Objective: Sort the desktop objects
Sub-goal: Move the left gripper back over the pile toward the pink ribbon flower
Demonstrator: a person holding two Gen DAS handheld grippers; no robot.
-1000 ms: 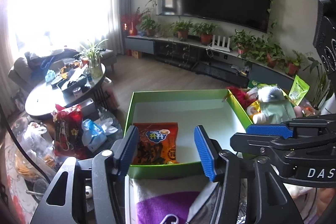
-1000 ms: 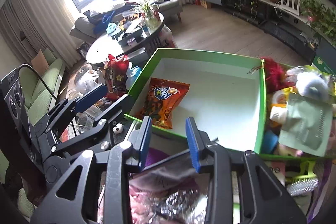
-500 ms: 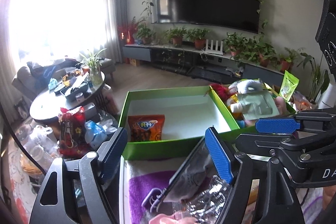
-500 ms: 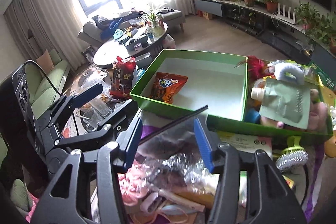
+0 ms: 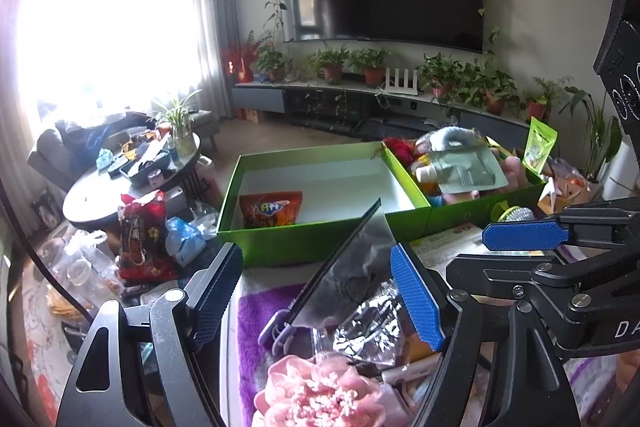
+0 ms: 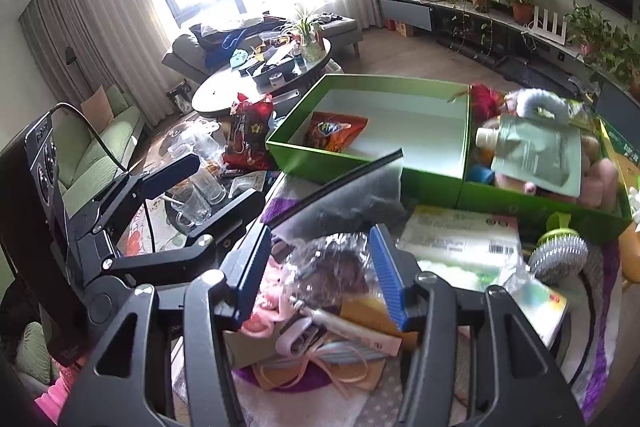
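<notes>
Two grippers are held apart over a cluttered purple cloth (image 5: 256, 311) — the left gripper (image 5: 318, 297) widely, the right gripper (image 6: 320, 273) less so. Nothing is clamped; a crinkled silver foil bag (image 5: 352, 291) lies below, near the green cardboard box (image 5: 304, 247).

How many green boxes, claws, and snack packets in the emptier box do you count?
Green boxes: 2 (left green box, right green box)
Claws: 2 (left claw, right claw)
Orange snack packet: 1
Total: 5
</notes>
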